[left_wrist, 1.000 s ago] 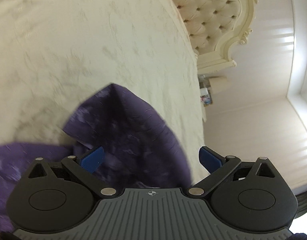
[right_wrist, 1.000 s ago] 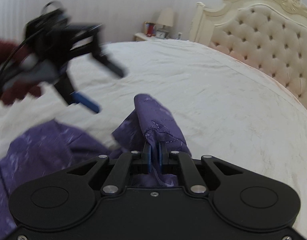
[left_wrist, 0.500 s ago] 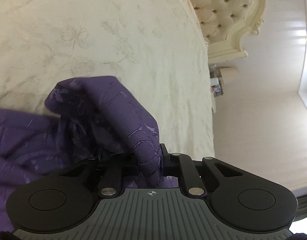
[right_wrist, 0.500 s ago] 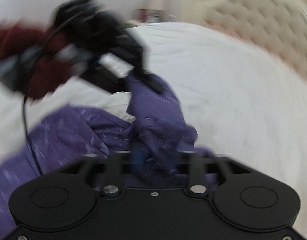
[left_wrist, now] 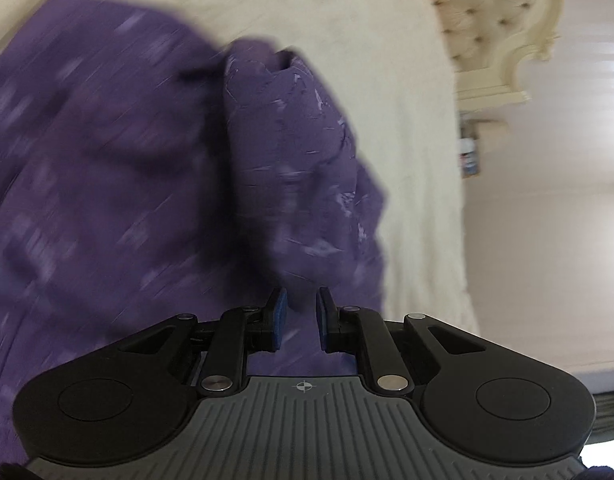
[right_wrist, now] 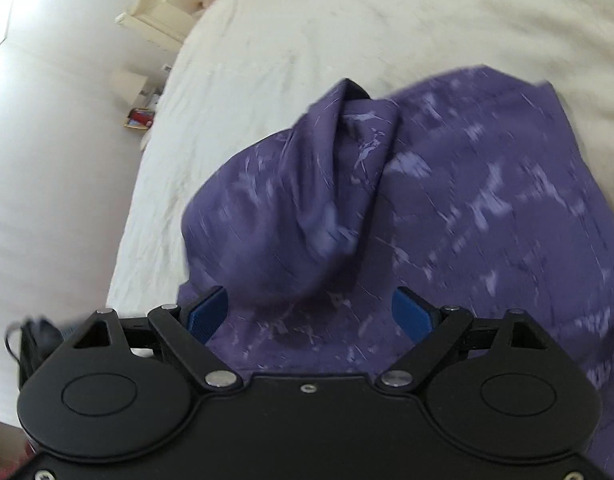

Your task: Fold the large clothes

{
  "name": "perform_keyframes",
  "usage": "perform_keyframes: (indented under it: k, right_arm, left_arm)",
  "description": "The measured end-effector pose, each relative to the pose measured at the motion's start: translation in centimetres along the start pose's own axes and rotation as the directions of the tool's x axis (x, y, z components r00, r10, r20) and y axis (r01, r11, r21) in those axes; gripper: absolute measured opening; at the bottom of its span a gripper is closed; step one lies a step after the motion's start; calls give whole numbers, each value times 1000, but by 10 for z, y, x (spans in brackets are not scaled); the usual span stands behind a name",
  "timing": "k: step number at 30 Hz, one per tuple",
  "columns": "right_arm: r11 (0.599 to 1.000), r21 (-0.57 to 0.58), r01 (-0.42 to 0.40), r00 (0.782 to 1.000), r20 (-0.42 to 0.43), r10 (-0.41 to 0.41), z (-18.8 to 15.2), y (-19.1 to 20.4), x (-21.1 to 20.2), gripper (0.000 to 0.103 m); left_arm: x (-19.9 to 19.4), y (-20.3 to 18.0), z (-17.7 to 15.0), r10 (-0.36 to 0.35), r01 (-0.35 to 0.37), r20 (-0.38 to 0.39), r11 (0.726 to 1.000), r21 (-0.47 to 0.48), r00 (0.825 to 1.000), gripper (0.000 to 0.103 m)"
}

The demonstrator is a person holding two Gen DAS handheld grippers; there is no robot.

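Since a second ago, both claws have dropped closer to the cloth, and the purple garment [right_wrist: 447,208] now fills far more of each view, spread in rumpled folds over the bed [right_wrist: 307,32] with its cream bedspread. At the bed's far end stands the tufted headboard [left_wrist: 491,20], pale and carved, with a small nightstand [right_wrist: 143,100] beside it carrying a lamp and some small items. The right claw [right_wrist: 311,312] has just been opening: its blue pads [right_wrist: 411,314] now stand wide apart, a raised hump of the garment sitting between them without being pressed. The left claw [left_wrist: 301,320] is drawn nearly closed, a narrow gap between its blue pads [left_wrist: 281,316], with a fold of purple fabric running into that gap and pinched there. Much of the cloth is blurred in the left view.
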State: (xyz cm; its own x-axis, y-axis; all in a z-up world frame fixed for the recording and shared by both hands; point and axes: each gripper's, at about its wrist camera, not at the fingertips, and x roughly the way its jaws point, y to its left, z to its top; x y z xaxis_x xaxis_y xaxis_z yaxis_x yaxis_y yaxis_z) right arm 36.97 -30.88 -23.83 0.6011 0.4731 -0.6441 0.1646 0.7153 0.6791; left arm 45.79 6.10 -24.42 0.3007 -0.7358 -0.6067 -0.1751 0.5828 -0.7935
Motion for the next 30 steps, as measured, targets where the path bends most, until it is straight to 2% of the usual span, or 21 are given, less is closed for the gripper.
perform_keyframes:
  k: [2,3,5,6,7,9,12,16,19,20,21,22,23,24,25,27,30]
  right_arm:
    - [1000,-17,19,1000,0,-19,0,2,5,91]
    - [999,-22,25,1000,1,-25,1,2,7,91]
    - [999,-22,28,1000,4,-28,4,3,11,91]
    - [999,-20,34,999,4,-33,5,3,14,91]
    - [999,-18,37,999,4,-37,3,3,16,91]
    - [999,-11,38,999,3,-38,3,0,24,91]
    - [999,2,46,999,-12,-46,6,-2,39,91]
    - [999,18,41,999,-36,-40,9,-4,58,90]
    - [999,25,23,999,-39,-22,11,-5,70,89]
    - [1000,23,16,999,-36,-15,12,-5,72,87]
    - [1000,21,11,999,-35,-11,13,-4,76,78]
    - [1000,18,13,999,-35,-13,14,-2,79,63]
    - [1000,18,24,999,-36,-23,16,-2,81,55]
    - [999,20,32,999,-36,-31,18,-1,82,37]
    - [999,17,40,999,-33,-40,19,0,81,23]
    - [999,-13,47,999,-23,-47,23,10,76,20]
    - [997,-80,22,1000,19,-20,24,28,49,19]
  left_arm:
    - [-1,11,-4,33,-33,-1,999,-2,999,15]
    - [-3,15,-4,45,-45,7,999,7,999,20]
    - [-7,17,0,57,-57,26,998,19,998,47]
    - [-9,18,5,60,-61,45,998,25,997,75]
    - [-11,17,8,57,-59,65,998,33,996,89]
    - [-13,16,22,41,-48,109,997,60,993,89]
    - [-8,12,40,81,-97,148,990,99,986,89]
    - [10,15,67,120,-141,158,982,124,980,89]
    - [23,13,82,103,-127,165,981,146,981,89]
    - [27,10,85,92,-118,165,981,154,982,89]
    - [32,8,88,82,-107,156,981,161,984,87]
    - [38,5,90,66,-87,129,982,166,989,78]
    - [42,6,94,34,-49,90,985,167,995,64]
    - [45,6,95,-1,-8,56,986,165,998,26]
    - [45,5,96,-37,30,40,984,175,999,9]
    - [36,-10,93,-28,14,62,976,218,998,9]
    - [13,-26,80,-98,74,92,969,235,991,9]
